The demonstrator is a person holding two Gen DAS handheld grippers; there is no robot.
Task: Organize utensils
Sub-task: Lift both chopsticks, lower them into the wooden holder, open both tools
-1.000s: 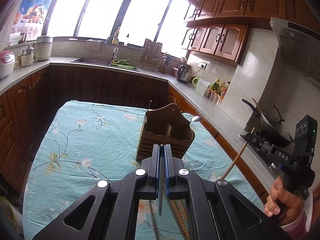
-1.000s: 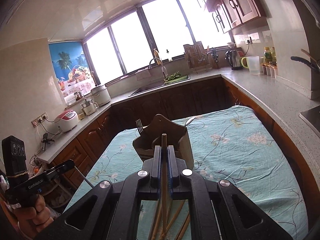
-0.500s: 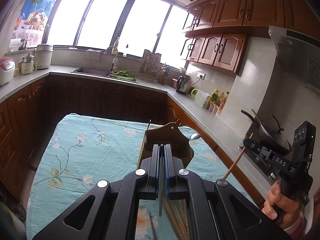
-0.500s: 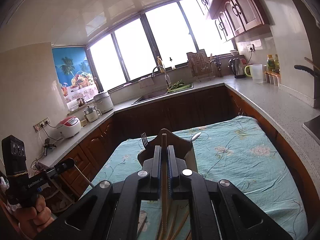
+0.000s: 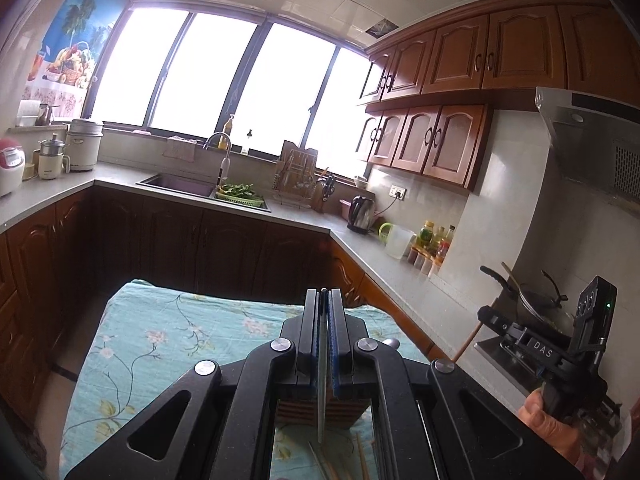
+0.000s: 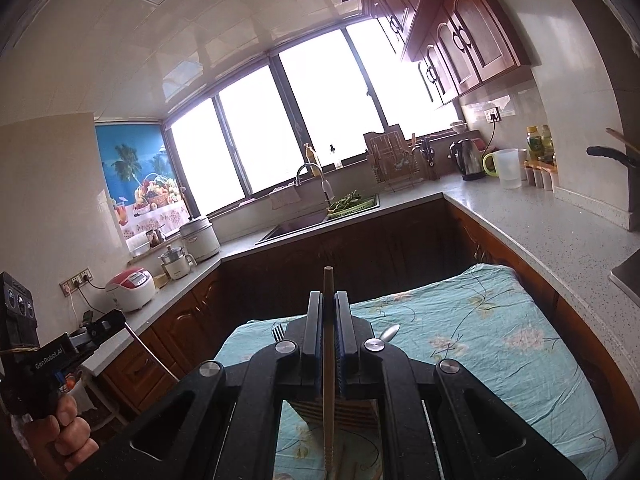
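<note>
My left gripper [image 5: 324, 293] is shut on a thin grey metal stick [image 5: 320, 408] that hangs down between its pads. A wooden chopstick [image 6: 328, 360] is clamped in my right gripper [image 6: 329, 295], its end poking out above the fingertips. The brown wooden utensil holder [image 6: 310, 412] stands on the table just ahead of both grippers and below them, mostly hidden behind them. A fork [image 6: 277, 332] and a spoon [image 6: 390, 333] stick out of it. In the left wrist view the right gripper [image 5: 485, 315] is at the right, held by a hand [image 5: 548, 428].
A floral turquoise cloth [image 5: 160, 344] covers the table. Loose chopsticks [image 5: 362, 456] lie on it below the left gripper. Grey counters [image 6: 532, 236] with dark wooden cabinets run around the table. A wok [image 5: 532, 300] sits on the stove at the right.
Both grippers have risen and tilted upward with their sticks still clamped. The holder has dropped low in both views and is now largely hidden behind the fingers.
</note>
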